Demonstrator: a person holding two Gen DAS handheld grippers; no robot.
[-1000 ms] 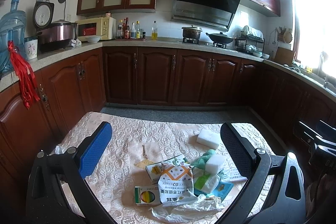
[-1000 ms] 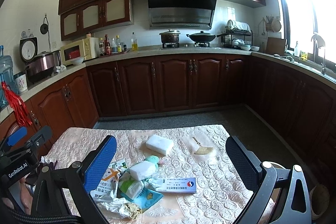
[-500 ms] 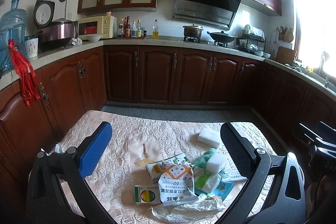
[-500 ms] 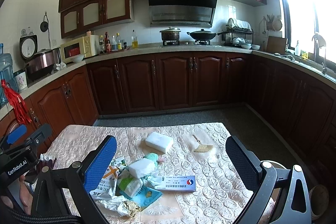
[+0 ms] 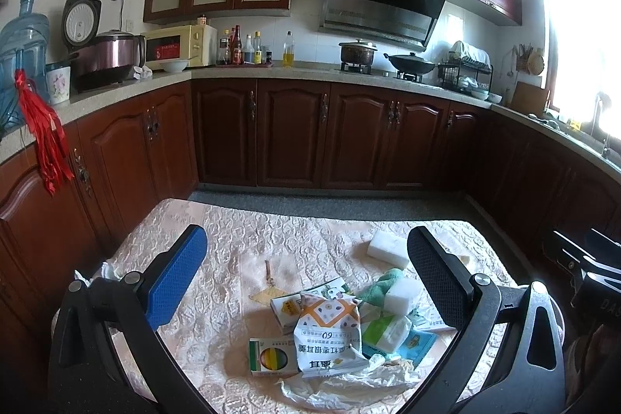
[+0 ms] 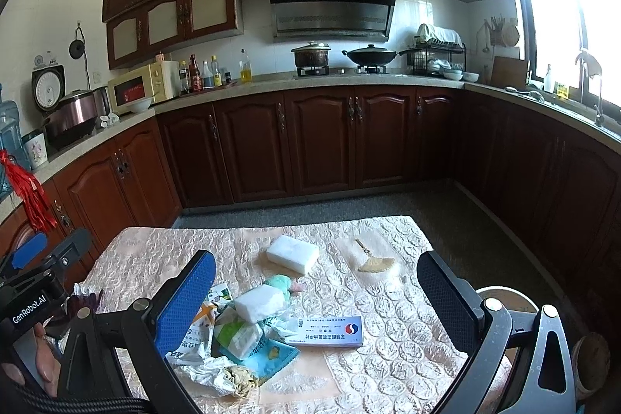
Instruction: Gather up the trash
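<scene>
A heap of trash lies on a table with a pale quilted cloth (image 5: 217, 235): an orange-and-white packet (image 5: 328, 332), a small box with a coloured oval (image 5: 271, 356), crumpled clear plastic (image 5: 341, 385), a white sponge block (image 5: 401, 293) and a white medicine box (image 6: 330, 330). A second white block (image 6: 293, 253) lies farther back. My left gripper (image 5: 304, 264) is open and empty above the heap. My right gripper (image 6: 316, 291) is open and empty over the heap's right side.
A small straw hand brush (image 6: 374, 260) lies on the cloth at the right. A round bin rim (image 6: 504, 297) shows past the table's right edge. Dark wooden kitchen cabinets (image 5: 291, 130) ring the room beyond a grey floor. Crumpled tissue (image 5: 106, 272) lies at the table's left edge.
Both grippers have drifted slightly; the view has barely shifted. Nothing on the table has moved and both grippers stay open.
</scene>
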